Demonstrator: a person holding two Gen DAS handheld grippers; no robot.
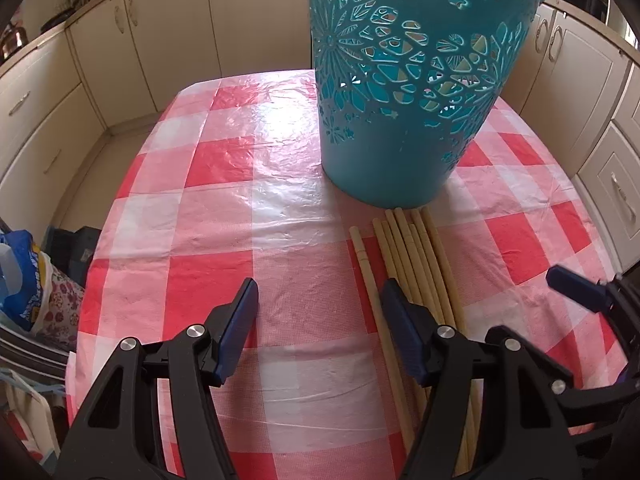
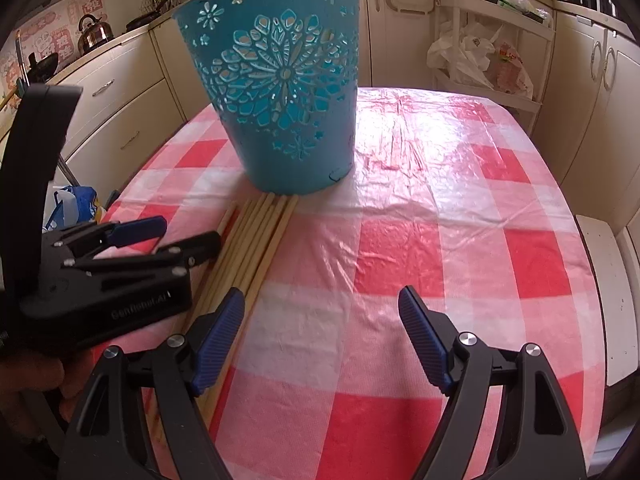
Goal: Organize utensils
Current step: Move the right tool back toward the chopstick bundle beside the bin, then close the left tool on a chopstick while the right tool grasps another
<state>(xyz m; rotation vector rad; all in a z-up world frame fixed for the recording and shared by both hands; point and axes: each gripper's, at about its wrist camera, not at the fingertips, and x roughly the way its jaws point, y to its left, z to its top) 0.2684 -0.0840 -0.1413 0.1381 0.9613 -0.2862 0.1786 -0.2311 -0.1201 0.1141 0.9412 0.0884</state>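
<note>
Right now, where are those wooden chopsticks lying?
The chopsticks lie bundled flat on the checked tablecloth, their far ends just short of the teal basket. In the right wrist view they run down the left side, between the two tools.

Pale raised lettering on the black body of the left gripper (image 2: 188,240), seen from the right wrist view, roughly "Genrobot.AI" but blurred, pink wall stickers (image 2: 60,36) above the counter bearing large characters too small to read
</note>
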